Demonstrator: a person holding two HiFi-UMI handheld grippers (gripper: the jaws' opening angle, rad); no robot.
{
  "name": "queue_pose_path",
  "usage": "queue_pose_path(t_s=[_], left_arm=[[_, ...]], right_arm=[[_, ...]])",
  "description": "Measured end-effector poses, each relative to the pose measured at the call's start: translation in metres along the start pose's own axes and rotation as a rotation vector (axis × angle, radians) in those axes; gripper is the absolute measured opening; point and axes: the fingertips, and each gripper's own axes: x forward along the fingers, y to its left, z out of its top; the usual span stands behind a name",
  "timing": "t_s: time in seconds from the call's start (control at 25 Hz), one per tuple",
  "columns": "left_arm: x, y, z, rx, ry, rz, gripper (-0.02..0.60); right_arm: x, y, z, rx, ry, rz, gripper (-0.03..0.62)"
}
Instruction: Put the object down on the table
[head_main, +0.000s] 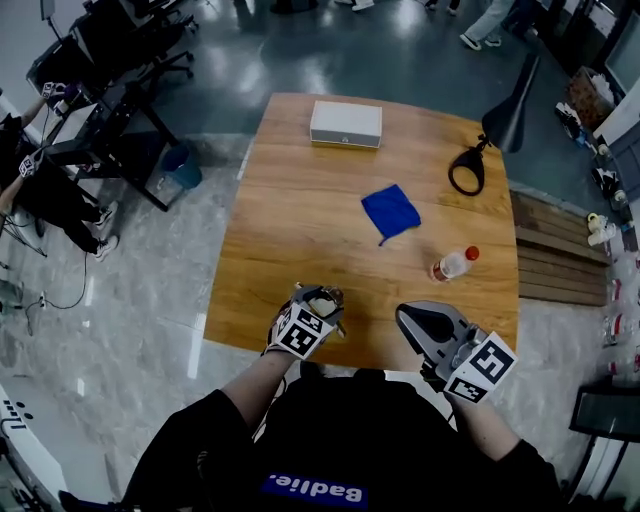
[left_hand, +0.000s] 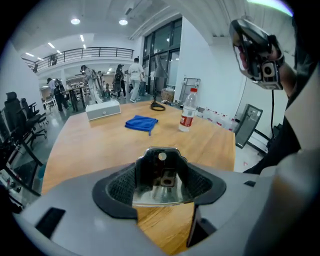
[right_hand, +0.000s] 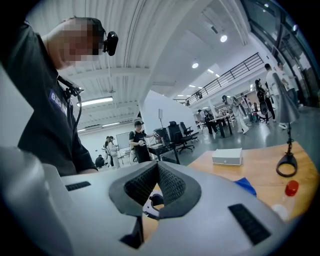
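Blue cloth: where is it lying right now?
In the head view the blue cloth lies near the middle of the wooden table, between the white box farther off and the bottle nearer, to its right.

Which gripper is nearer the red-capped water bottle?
Right. The right gripper is just short of the water bottle, at the table's near edge; the left gripper, clamping a metal object, is farther off to its left.

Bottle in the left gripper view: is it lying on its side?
No, the bottle stands upright on the table, red cap uppermost.
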Motion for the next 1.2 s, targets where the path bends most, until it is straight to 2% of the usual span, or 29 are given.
queue_pose_path(t_s=[0.2, 0.52, 1.0, 1.2], left_arm=[[0.031, -0.001, -0.028, -0.003, 0.095, 0.003, 0.296], [0.058, 0.002, -0.052, 0.013, 0.182, -0.007, 0.298], [0.077, 0.002, -0.071, 0.016, 0.267, -0.028, 0.298], [0.082, 0.005, -0.079, 0.040, 0.285, -0.009, 0.298]], right_arm=[[-0.015, -0.008, -0.004, 0.006, 0.022, -0.008, 0.005], [-0.030, -0.019, -0.013, 0.021, 0.043, -0.035, 0.005], [-0.037, -0.026, -0.020, 0.038, 0.045, -0.054, 0.005], [-0.037, -0.026, -0.022, 0.040, 0.048, -0.053, 0.005]])
